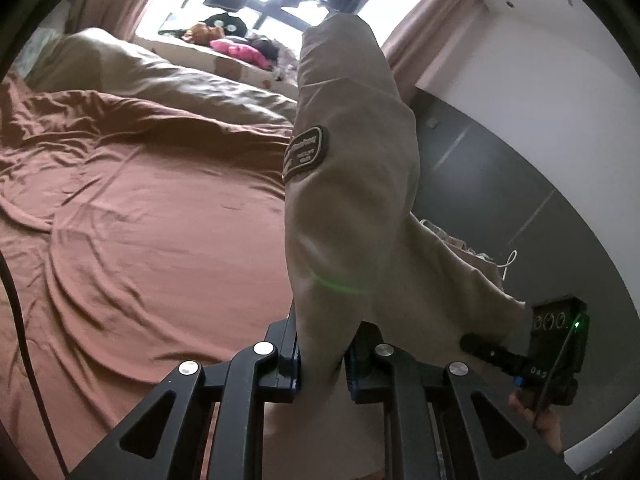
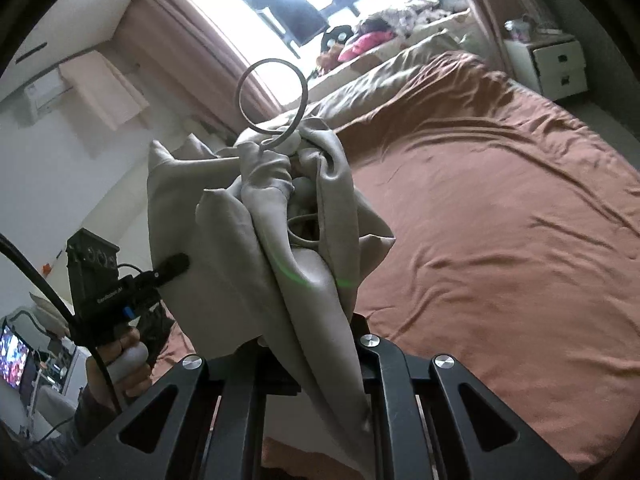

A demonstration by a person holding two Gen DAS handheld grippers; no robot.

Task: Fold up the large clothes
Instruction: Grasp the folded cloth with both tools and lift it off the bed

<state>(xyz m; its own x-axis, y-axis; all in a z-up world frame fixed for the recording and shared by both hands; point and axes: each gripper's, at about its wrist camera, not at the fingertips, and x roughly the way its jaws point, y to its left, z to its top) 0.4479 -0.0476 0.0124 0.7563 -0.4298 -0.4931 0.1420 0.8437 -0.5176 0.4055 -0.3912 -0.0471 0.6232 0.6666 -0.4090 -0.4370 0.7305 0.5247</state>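
Both grippers hold one beige garment up in the air over the bed (image 1: 120,220), not laid out yet

Left gripper (image 1: 320,356): jaws closed tight on a bunched fold of the beige garment (image 1: 352,184), cloth rises straight out from between the blue-padded fingers (image 1: 289,360); dark oval sleeve patch (image 1: 306,152) faces the camera, so this looks like a sleeve or shoulder end

Right gripper (image 2: 320,368): jaws pinched nearly shut on another gathered part of the same garment, folds crumpled above it, a grey drawstring loop (image 2: 272,98) sticking up, likely hood or waist end

The grips sit near each other, fabric slack between them; probably lifted to shake open and find edges before spreading on the brown sheet. Fold itself not started

Risk: bunched grips hide the true corners
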